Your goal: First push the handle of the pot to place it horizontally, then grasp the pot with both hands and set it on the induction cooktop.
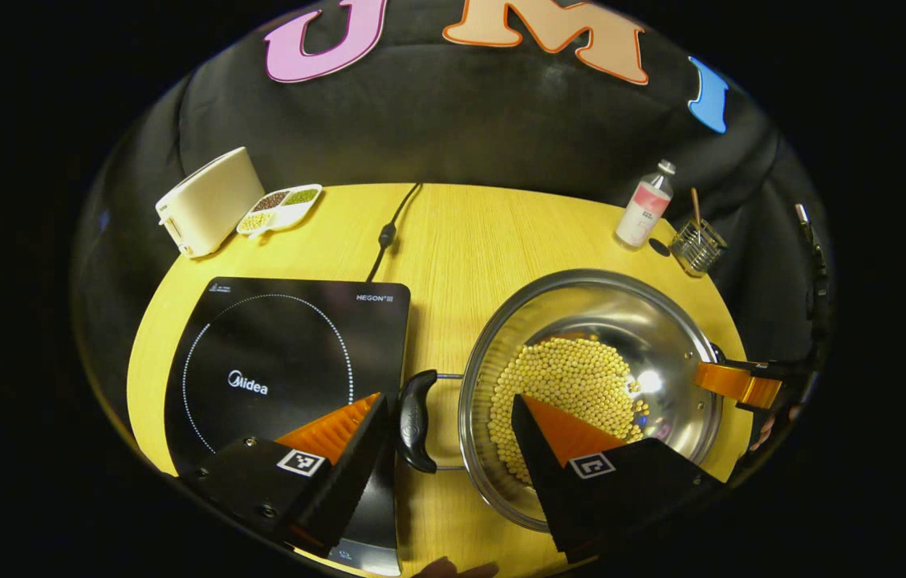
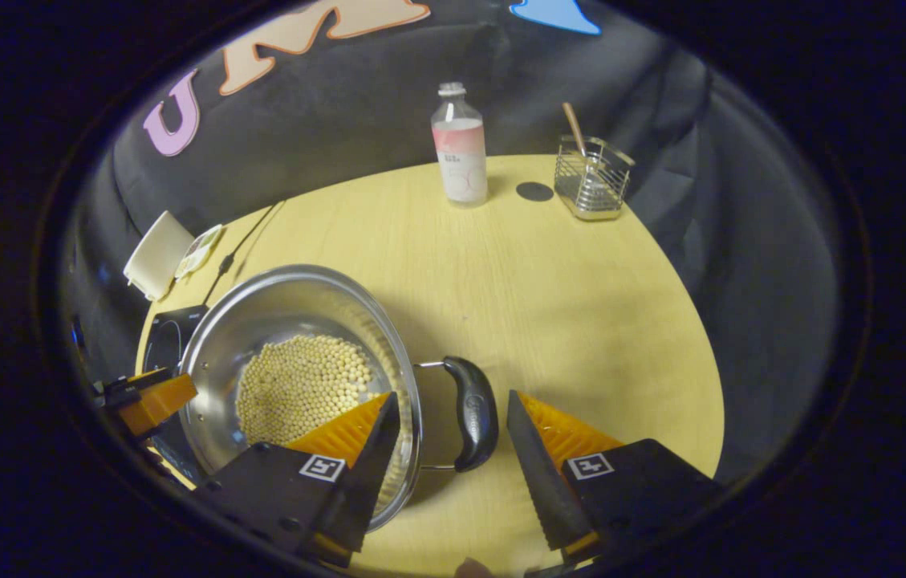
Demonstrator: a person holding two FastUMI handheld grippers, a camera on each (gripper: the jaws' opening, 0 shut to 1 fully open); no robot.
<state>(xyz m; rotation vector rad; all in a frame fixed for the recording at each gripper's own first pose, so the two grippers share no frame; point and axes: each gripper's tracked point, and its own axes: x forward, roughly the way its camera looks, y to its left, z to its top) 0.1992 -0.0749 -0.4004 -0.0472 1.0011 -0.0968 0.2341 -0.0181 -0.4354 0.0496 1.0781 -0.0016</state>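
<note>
A steel pot (image 1: 621, 313) holding yellow beans (image 1: 565, 385) stands on the wooden table, just right of the black induction cooktop (image 1: 284, 361). Its black left handle (image 1: 418, 420) lies between the fingers of my left gripper (image 1: 448, 421), which is open with gaps on both sides. In the right gripper view, the pot (image 2: 292, 305) sits to the left and its black right handle (image 2: 475, 413) lies between the fingers of my right gripper (image 2: 453, 425), also open. Across the pot, each view catches the other gripper: the right one (image 1: 741, 384) and the left one (image 2: 152, 401).
A cream toaster (image 1: 208, 201) and a divided dish of beans (image 1: 280, 209) stand at the far left. The cooktop's cord (image 1: 388, 233) runs to the back edge. A bottle (image 2: 461, 144) and a wire basket (image 2: 593, 181) stand at the back right.
</note>
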